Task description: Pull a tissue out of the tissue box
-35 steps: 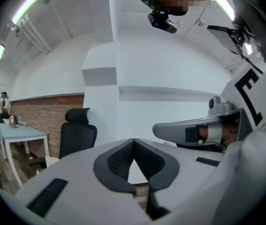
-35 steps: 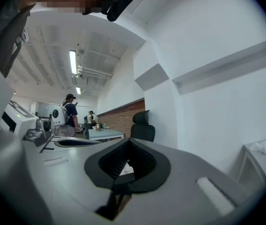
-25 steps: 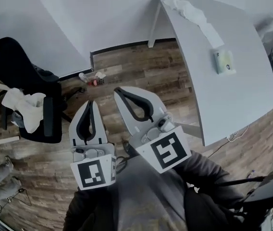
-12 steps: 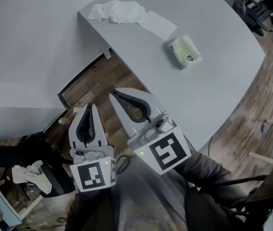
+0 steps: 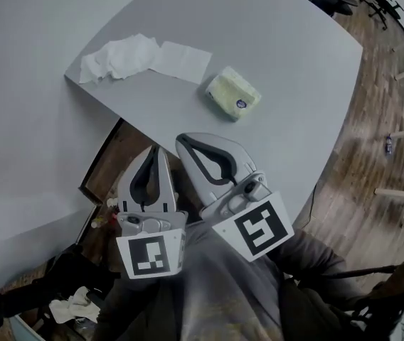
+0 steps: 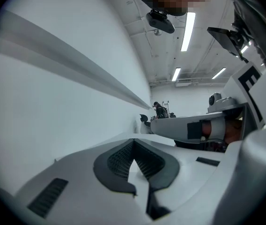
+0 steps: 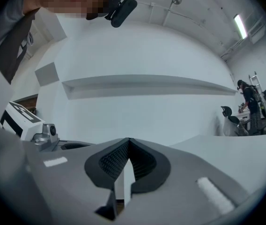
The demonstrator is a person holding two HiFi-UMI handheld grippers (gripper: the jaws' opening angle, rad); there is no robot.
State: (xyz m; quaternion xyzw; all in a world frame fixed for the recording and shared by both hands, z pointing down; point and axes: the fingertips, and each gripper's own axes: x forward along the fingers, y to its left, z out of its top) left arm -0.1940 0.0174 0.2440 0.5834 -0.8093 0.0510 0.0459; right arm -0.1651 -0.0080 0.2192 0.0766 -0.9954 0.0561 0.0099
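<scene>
The tissue box [image 5: 233, 95], a pale yellow-green soft pack, lies on the grey table [image 5: 287, 41] ahead of both grippers. Left of it lie a flat tissue [image 5: 181, 61] and a crumpled one [image 5: 119, 57]. My left gripper [image 5: 154, 150] is held close to the body, short of the table edge, jaws shut with nothing between them. Beside it, my right gripper [image 5: 181, 140] is also shut and empty, its tip just over the table's near edge. The left gripper view shows the left gripper [image 6: 132, 142] with pads pressed together against a white wall. The right gripper view shows the right gripper [image 7: 128, 141] likewise.
Wood floor [image 5: 373, 126] runs along the table's right side, with a small bottle [image 5: 388, 145] on it. A dark chair holding a white cloth [image 5: 71, 307] is at the lower left. A white wall fills the left of the head view.
The head view has swung so the table and tissue box now lie straight ahead and closer. Both grippers stay shut and held near the body.
</scene>
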